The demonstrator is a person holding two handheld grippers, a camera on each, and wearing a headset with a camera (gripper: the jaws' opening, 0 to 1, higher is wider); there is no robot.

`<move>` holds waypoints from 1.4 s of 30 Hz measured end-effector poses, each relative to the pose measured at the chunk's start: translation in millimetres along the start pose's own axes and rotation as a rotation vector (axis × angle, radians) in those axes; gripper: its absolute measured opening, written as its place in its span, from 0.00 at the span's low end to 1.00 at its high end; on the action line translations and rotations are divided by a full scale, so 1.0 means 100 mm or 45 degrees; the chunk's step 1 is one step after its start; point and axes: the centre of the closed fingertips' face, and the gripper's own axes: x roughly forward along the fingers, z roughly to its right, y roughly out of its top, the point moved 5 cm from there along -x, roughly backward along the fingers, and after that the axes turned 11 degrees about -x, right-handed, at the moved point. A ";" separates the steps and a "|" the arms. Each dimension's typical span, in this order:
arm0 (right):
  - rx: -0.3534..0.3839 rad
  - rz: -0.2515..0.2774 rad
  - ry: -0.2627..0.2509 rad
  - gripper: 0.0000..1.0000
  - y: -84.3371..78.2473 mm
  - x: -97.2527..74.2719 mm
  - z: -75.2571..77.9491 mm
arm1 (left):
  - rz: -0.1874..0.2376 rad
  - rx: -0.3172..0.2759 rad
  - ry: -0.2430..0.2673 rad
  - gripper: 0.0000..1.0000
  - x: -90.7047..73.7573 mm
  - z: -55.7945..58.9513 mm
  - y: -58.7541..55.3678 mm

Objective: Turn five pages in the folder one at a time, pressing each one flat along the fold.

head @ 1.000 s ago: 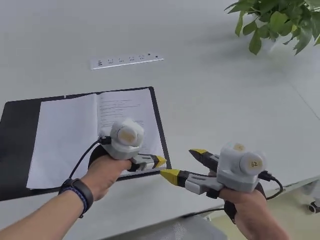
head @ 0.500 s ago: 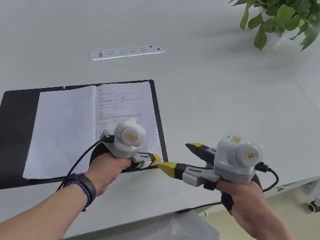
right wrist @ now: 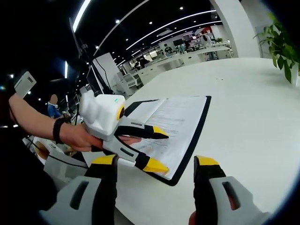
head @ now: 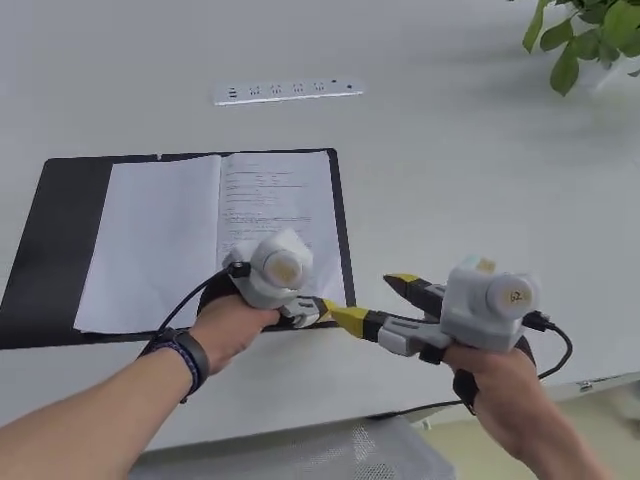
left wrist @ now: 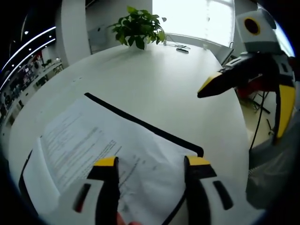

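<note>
Nearest, the right gripper (head: 374,301) is held just off the near right corner of the black folder (head: 50,230), jaws spread wide and empty. Beside it on the left, the left gripper (head: 318,312) sits over that corner of the printed page (head: 280,205), jaws also apart, gripping nothing. The folder lies open on the white worktop (head: 480,180). Farther off lies a power strip (head: 288,91), with a plant (head: 585,35) at far right.

An open-plan office. A white counter (head: 480,180) carries a power strip (head: 287,91) and a leafy plant (head: 585,40) far right. Beyond it, rows of desks (right wrist: 187,58) sit under ceiling strip lights (right wrist: 86,11).
</note>
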 end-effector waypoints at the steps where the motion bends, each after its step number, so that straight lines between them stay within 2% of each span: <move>1: 0.001 0.003 0.004 0.65 0.01 0.02 0.01 | 0.003 -0.007 -0.001 0.54 0.00 -0.01 0.01; 12: 0.048 0.028 0.046 0.59 0.09 0.28 0.13 | 0.016 -0.015 0.002 0.49 -0.01 -0.03 0.01; 17: 0.068 0.016 0.071 0.58 0.12 0.42 0.21 | 0.034 -0.051 0.011 0.42 -0.01 -0.11 0.03; 21: 0.078 0.020 0.086 0.57 0.16 0.52 0.26 | 0.036 -0.054 0.002 0.41 -0.01 -0.11 0.03; 25: 0.089 0.025 0.125 0.55 0.21 0.61 0.25 | 0.042 -0.072 -0.008 0.42 -0.01 -0.10 0.04; 31: 0.089 0.001 0.148 0.55 0.16 0.69 0.23 | 0.040 -0.075 -0.010 0.43 0.00 -0.10 0.04; 34: 0.135 0.029 0.144 0.54 0.17 0.69 0.25 | 0.038 -0.078 -0.011 0.43 0.00 -0.10 0.04; 42: 0.188 0.048 0.141 0.52 0.16 0.70 0.33 | 0.040 -0.080 -0.012 0.43 0.00 -0.10 0.04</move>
